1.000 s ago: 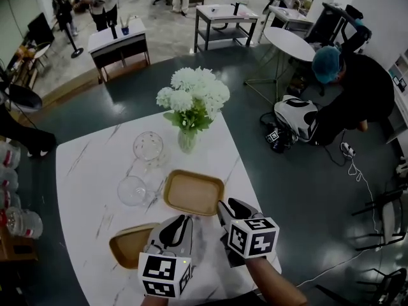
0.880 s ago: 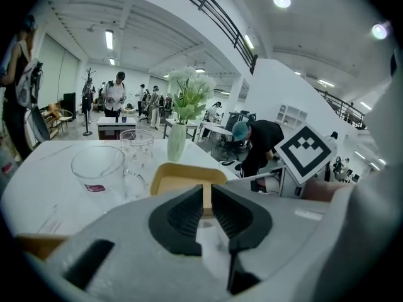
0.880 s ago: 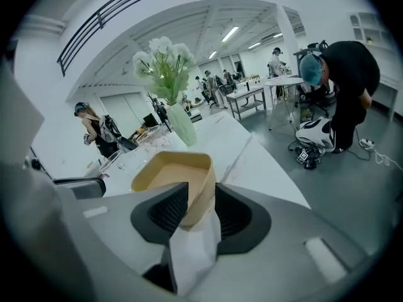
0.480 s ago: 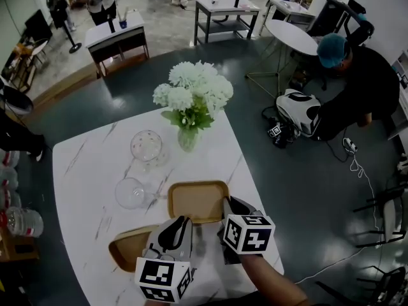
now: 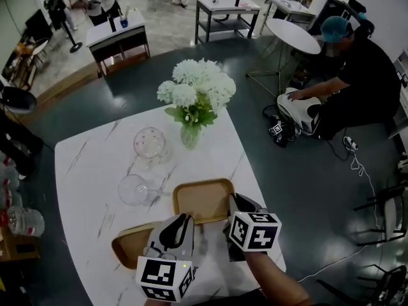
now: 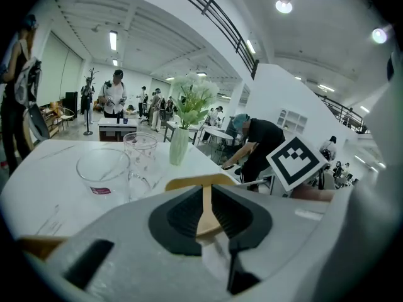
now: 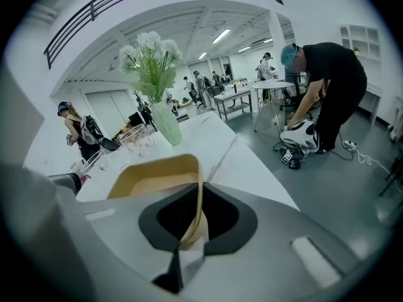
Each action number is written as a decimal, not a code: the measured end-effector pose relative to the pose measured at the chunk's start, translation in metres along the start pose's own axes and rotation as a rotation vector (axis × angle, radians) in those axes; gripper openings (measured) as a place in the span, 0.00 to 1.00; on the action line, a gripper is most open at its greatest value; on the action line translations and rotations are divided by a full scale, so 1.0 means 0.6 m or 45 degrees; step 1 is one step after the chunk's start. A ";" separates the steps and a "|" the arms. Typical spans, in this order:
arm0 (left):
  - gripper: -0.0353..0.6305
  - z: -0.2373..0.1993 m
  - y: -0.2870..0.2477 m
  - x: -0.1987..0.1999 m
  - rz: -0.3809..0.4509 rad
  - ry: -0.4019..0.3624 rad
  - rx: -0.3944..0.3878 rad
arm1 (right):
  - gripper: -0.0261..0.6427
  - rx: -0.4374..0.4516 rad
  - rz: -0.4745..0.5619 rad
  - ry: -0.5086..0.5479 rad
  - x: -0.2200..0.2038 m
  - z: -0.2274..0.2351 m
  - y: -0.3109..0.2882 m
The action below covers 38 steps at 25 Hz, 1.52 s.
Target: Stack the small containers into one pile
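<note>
Right gripper (image 7: pixel 198 200) first: wide apart a second ago, now closing and almost together, with the thin side wall of the far tan tray (image 5: pixel 203 199) between the jaws. Looks pinched already, at about the tray's 4 o'clock corner.

Left gripper (image 6: pixel 206 197): no change, clamped on the same tray's near rim at about 7 o'clock, with the thin tan edge right between the pads.

So two grips on one tray now, not just one. Probably means ready to lift. Not up yet, though, by the look of it: flat on the white table (image 5: pixel 89 164).

Near tan tray (image 5: pixel 129 247): at 8 o'clock from the far one, partly under the left gripper, not held by either claw. Likely the place to put the far tray down. No pile yet, just two trays side by side.

Further out: two glass cups (image 5: pixel 134 190) at 10 o'clock from the far tray, and a vase of white flowers (image 5: pixel 197 88) at 12 o'clock. Best kept away from on the way over, with glass so easy to knock.
</note>
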<state>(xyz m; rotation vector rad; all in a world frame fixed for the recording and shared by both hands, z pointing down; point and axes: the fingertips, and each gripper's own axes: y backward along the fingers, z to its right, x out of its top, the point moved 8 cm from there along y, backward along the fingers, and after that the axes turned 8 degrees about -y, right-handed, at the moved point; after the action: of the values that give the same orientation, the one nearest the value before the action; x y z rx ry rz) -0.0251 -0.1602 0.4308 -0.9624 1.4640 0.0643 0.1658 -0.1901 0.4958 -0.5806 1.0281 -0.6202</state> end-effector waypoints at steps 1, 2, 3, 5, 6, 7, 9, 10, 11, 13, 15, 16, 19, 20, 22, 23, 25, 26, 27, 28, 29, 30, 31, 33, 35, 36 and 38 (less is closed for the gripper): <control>0.12 0.001 0.003 0.000 0.005 -0.002 0.000 | 0.06 0.003 0.008 -0.002 0.001 0.000 0.003; 0.12 0.001 0.006 0.001 0.010 -0.002 -0.001 | 0.06 0.006 0.016 -0.005 0.002 0.000 0.006; 0.12 0.002 0.009 0.001 0.015 -0.003 -0.002 | 0.06 0.011 0.022 -0.011 0.002 0.000 0.010; 0.12 0.003 0.018 0.002 0.027 -0.006 -0.003 | 0.06 0.015 0.036 -0.020 0.003 0.000 0.018; 0.12 0.003 0.023 0.003 0.034 -0.007 -0.002 | 0.06 0.015 0.044 -0.022 0.003 -0.001 0.023; 0.12 0.003 0.028 0.004 0.042 -0.009 -0.001 | 0.06 0.015 0.053 -0.023 0.003 -0.002 0.030; 0.12 0.005 0.039 0.005 0.055 -0.014 0.003 | 0.06 0.013 0.074 -0.025 0.003 -0.005 0.043; 0.12 0.005 0.044 0.005 0.060 -0.017 0.007 | 0.06 0.012 0.085 -0.026 0.003 -0.006 0.051; 0.12 0.006 0.050 0.004 0.065 -0.020 0.012 | 0.06 0.012 0.097 -0.026 0.003 -0.007 0.059; 0.12 0.005 0.062 0.004 0.078 -0.026 0.026 | 0.06 0.017 0.122 -0.025 0.004 -0.010 0.075; 0.12 0.001 0.077 0.005 0.098 -0.031 0.047 | 0.06 0.027 0.149 -0.022 0.006 -0.016 0.091; 0.12 -0.002 0.085 0.005 0.108 -0.032 0.061 | 0.06 0.033 0.162 -0.019 0.007 -0.020 0.099; 0.12 -0.015 0.115 0.002 0.129 -0.026 0.104 | 0.06 0.051 0.194 -0.002 0.007 -0.038 0.126; 0.12 -0.021 0.124 0.000 0.133 -0.022 0.117 | 0.06 0.060 0.205 0.006 0.005 -0.046 0.136; 0.12 -0.032 0.140 -0.007 0.134 -0.011 0.129 | 0.06 0.080 0.225 0.026 0.002 -0.063 0.152; 0.13 -0.037 0.147 -0.010 0.134 -0.002 0.125 | 0.06 0.092 0.234 0.039 0.000 -0.073 0.158; 0.15 -0.043 0.162 -0.014 0.146 0.026 0.102 | 0.06 0.115 0.248 0.065 -0.007 -0.091 0.169; 0.15 -0.044 0.170 -0.015 0.156 0.040 0.093 | 0.06 0.127 0.252 0.078 -0.012 -0.100 0.173; 0.15 -0.045 0.179 -0.016 0.165 0.048 0.091 | 0.06 0.140 0.255 0.089 -0.016 -0.109 0.177; 0.15 -0.046 0.187 -0.017 0.171 0.050 0.096 | 0.06 0.155 0.257 0.101 -0.021 -0.119 0.180; 0.15 -0.047 0.196 -0.020 0.175 0.050 0.107 | 0.06 0.171 0.256 0.113 -0.026 -0.128 0.184; 0.14 -0.049 0.206 -0.023 0.179 0.051 0.119 | 0.06 0.187 0.254 0.124 -0.032 -0.136 0.186; 0.14 -0.051 0.215 -0.027 0.183 0.055 0.132 | 0.06 0.202 0.249 0.136 -0.039 -0.145 0.188; 0.12 -0.055 0.234 -0.035 0.187 0.064 0.159 | 0.06 0.231 0.237 0.157 -0.052 -0.162 0.191; 0.10 -0.060 0.250 -0.045 0.183 0.072 0.188 | 0.06 0.255 0.227 0.180 -0.065 -0.177 0.193; 0.10 -0.063 0.258 -0.051 0.178 0.077 0.203 | 0.06 0.264 0.222 0.192 -0.071 -0.184 0.194; 0.09 -0.069 0.271 -0.066 0.165 0.092 0.231 | 0.06 0.280 0.212 0.216 -0.085 -0.195 0.193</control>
<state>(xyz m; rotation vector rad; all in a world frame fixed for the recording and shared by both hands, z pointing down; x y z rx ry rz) -0.1590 -0.0596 0.3896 -0.7291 1.5694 -0.0089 0.0630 -0.0917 0.3986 -0.2499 1.1372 -0.6326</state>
